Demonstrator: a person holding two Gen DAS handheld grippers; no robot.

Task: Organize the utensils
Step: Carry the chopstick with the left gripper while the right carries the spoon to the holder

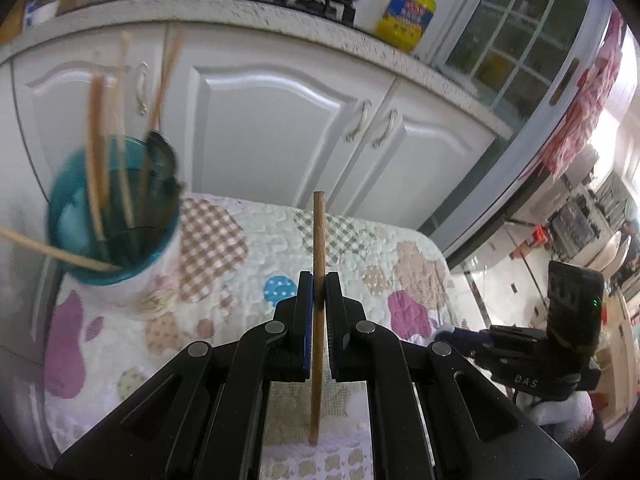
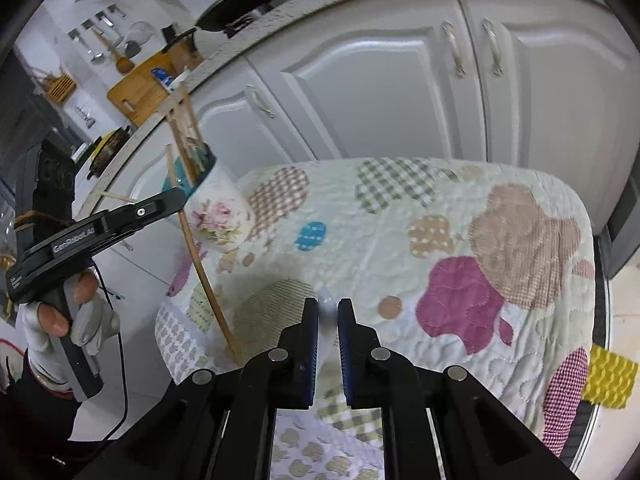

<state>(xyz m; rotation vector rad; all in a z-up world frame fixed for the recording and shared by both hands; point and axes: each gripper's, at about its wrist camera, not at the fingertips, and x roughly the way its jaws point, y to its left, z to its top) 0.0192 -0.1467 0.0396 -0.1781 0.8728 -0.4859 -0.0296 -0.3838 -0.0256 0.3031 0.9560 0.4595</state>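
The left gripper [image 1: 319, 280], marked "GenRobot.AI" along its side in the right wrist view, is clamping a wooden chopstick [image 1: 319, 264] near its middle; its long axis is running upright above the quilted tabletop [image 2: 400, 216]. Near the far left corner, a floral cup [image 2: 221, 210] is holding more chopsticks [image 1: 96, 152], leaning. The right gripper [image 2: 328, 312] is hanging clenched; nothing is discernible between its jaws.

A cup [image 1: 116, 236] stands on the quilt [image 1: 248, 240] near its far left corner, with several chopsticks [image 1: 96, 152] upright in it. The quilt covers a table in front of the cabinets [image 1: 272, 120]. The left gripper [image 1: 319, 284] is above the quilt, right of the cup, with one chopstick [image 1: 319, 248] between its fingers. The right gripper [image 2: 328, 312] is further right, above the quilt.
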